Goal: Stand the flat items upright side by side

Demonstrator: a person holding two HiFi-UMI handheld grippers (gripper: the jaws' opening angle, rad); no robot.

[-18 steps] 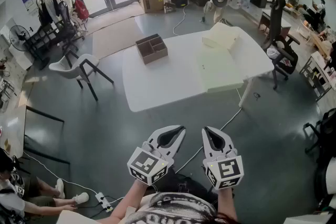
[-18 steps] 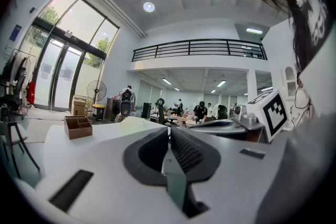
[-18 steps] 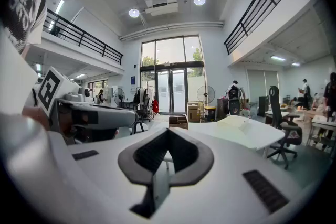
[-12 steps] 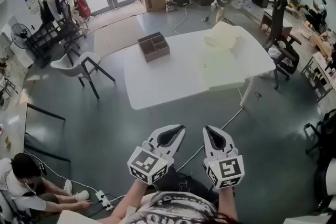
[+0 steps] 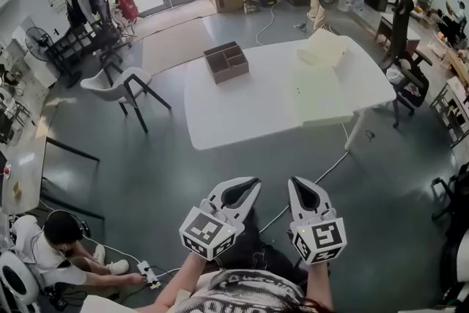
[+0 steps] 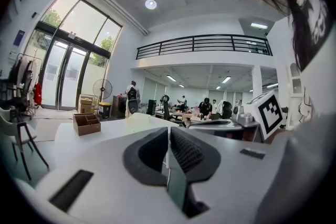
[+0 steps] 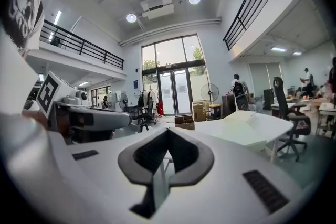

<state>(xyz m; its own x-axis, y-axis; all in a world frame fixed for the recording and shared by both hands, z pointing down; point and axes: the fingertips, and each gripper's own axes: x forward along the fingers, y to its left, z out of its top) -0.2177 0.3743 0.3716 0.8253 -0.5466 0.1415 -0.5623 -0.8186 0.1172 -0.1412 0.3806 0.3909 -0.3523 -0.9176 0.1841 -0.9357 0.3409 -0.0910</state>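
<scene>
Both my left gripper [image 5: 248,182] and my right gripper [image 5: 296,182] are closed on nothing, side by side over the grey floor [image 5: 146,179] near me. Farther off stands the white table [image 5: 242,110]. The flat cream items [image 5: 322,93] lie on its right half, and a brown divided box [image 5: 226,61] sits far left.

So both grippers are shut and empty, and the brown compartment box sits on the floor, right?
No. The head view shows the brown compartment box on the white table, not the floor. The left gripper and right gripper are shut and empty.
</scene>
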